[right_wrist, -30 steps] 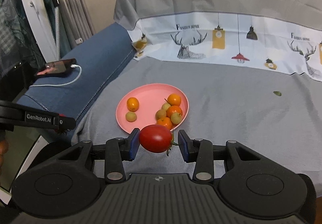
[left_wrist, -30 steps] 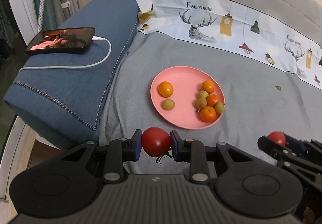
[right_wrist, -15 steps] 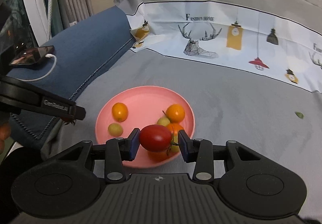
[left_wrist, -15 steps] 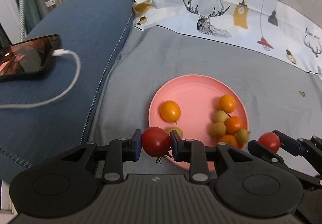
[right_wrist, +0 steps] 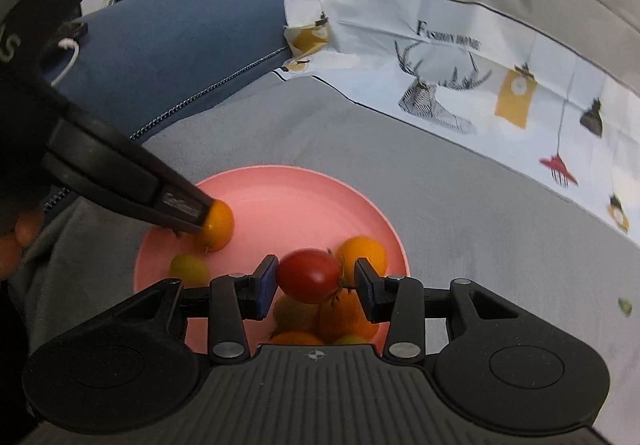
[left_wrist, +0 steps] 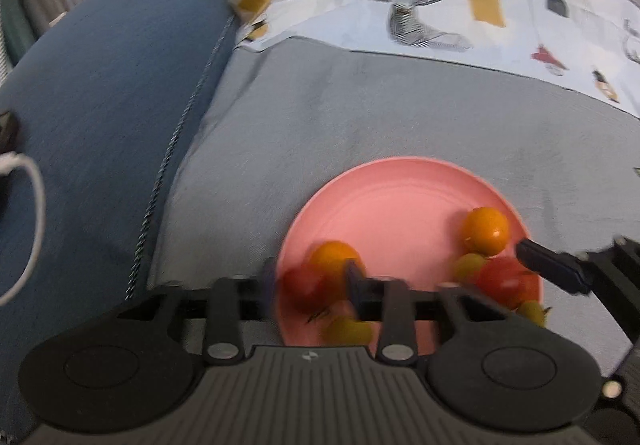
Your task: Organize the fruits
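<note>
Right wrist view: the right tongs (right_wrist: 316,283) had just been opening, their tomato (right_wrist: 309,275) loose over the plate (right_wrist: 280,189). The left tongs (left_wrist: 310,285), also just spreading, freed theirs (left_wrist: 301,285) at the plate's rim, which sat near the bed's left edge. Either could have rolled off, I judged, nudged by crowded fruit.

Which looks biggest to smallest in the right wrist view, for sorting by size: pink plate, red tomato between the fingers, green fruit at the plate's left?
1. pink plate
2. red tomato, though it is nearest the camera
3. green fruit
</note>
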